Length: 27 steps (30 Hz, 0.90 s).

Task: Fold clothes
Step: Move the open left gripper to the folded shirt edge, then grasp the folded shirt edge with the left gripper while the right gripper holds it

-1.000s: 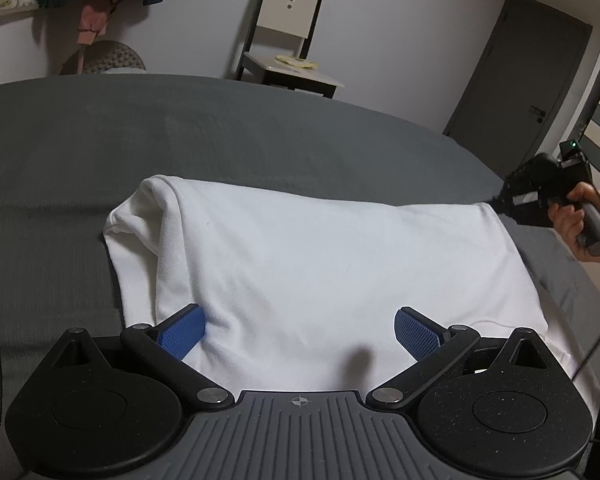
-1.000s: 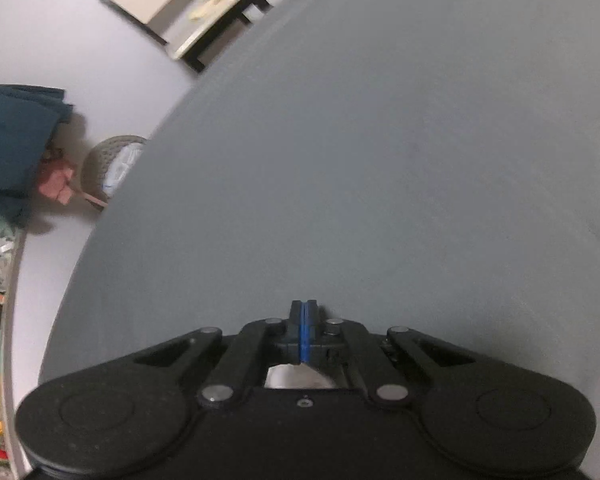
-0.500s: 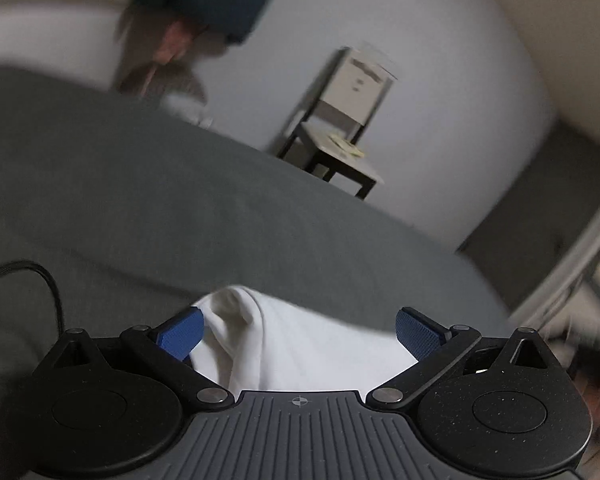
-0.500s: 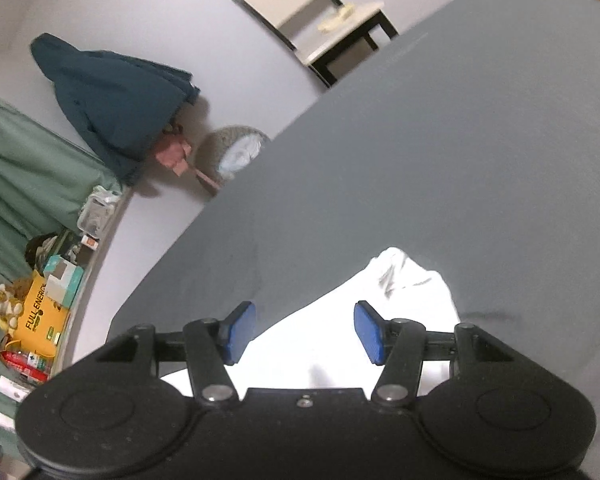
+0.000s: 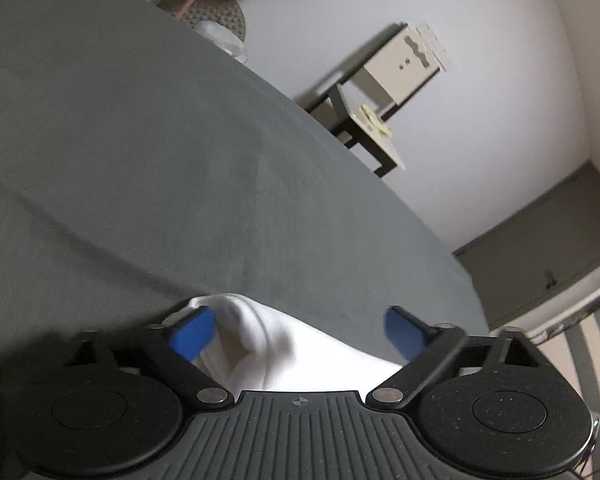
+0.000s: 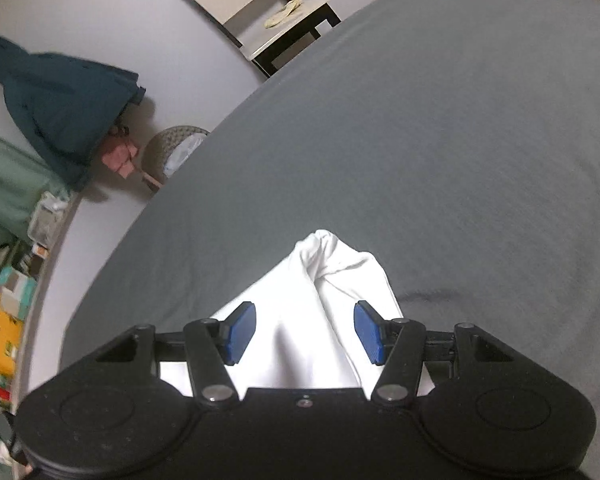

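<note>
Lowest in the left wrist view, your left gripper (image 5: 298, 334) has its blue pads spread wide and grasps nothing. A second ago it looked across the whole white cotton garment (image 5: 260, 344); now it has tilted up, so only a bunched white edge shows at the bottom centre, just beside the left pad. At the bottom of the right wrist view, your right gripper (image 6: 304, 332), pinched tight a second ago, has released: its pads stand apart over the white cloth, whose rumpled corner (image 6: 332, 256) peaks just above them in the lower middle of the frame. That release suggests one fold is laid down, and both tools are free for the next grab. The garment lies on the wide grey bedsheet (image 6: 440, 140) filling the middle of both frames. Farthest off, a pale wooden chair (image 6: 276, 12) stands at the top and a dark teal jacket (image 6: 56, 104) hangs at upper left.
</note>
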Each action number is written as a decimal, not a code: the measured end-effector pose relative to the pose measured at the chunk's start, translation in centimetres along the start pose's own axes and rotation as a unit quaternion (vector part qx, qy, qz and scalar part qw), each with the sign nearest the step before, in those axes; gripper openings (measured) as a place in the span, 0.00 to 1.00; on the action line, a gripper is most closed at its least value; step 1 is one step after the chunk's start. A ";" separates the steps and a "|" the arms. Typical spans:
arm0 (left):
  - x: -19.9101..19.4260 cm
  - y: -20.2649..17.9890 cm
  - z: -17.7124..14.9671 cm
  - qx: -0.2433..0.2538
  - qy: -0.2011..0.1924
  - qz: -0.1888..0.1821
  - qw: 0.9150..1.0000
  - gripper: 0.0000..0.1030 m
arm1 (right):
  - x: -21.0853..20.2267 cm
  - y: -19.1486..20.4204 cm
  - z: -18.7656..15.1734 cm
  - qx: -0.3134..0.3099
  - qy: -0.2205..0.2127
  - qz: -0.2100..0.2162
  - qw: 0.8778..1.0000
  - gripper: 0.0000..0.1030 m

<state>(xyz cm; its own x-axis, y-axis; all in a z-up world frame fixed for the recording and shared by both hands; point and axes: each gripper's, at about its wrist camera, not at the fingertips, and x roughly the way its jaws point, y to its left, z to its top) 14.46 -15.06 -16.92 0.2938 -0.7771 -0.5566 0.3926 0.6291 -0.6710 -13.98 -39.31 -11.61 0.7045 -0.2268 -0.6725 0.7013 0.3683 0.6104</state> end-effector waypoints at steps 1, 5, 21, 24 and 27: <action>0.1 0.1 0.1 -0.003 0.003 0.004 1.000 0.72 | 0.2 -0.1 0.2 0.004 -0.004 0.004 1.000 0.52; 0.4 0.3 0.6 -0.013 0.013 0.020 1.000 0.45 | 1.1 -0.8 1.7 0.024 -0.012 0.025 0.999 0.52; 1.6 -0.2 -1.1 -0.027 0.023 0.033 0.999 0.27 | 7.5 -3.4 4.3 0.120 0.063 0.083 0.987 0.28; 1.6 0.7 -1.7 -0.035 0.000 0.048 0.998 0.06 | 7.8 -3.3 3.9 0.111 0.054 0.061 0.990 0.08; 1.3 1.5 -2.2 -0.061 -0.029 0.038 0.997 0.05 | 7.1 -2.5 3.8 0.089 0.027 0.059 0.994 0.07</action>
<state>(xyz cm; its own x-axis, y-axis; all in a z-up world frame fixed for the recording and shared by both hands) 13.46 -15.07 -19.70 0.3701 -0.7243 -0.5818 0.2598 0.6820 -0.6837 -10.32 -45.27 -16.25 0.7797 -0.1407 -0.6101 0.6254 0.2228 0.7479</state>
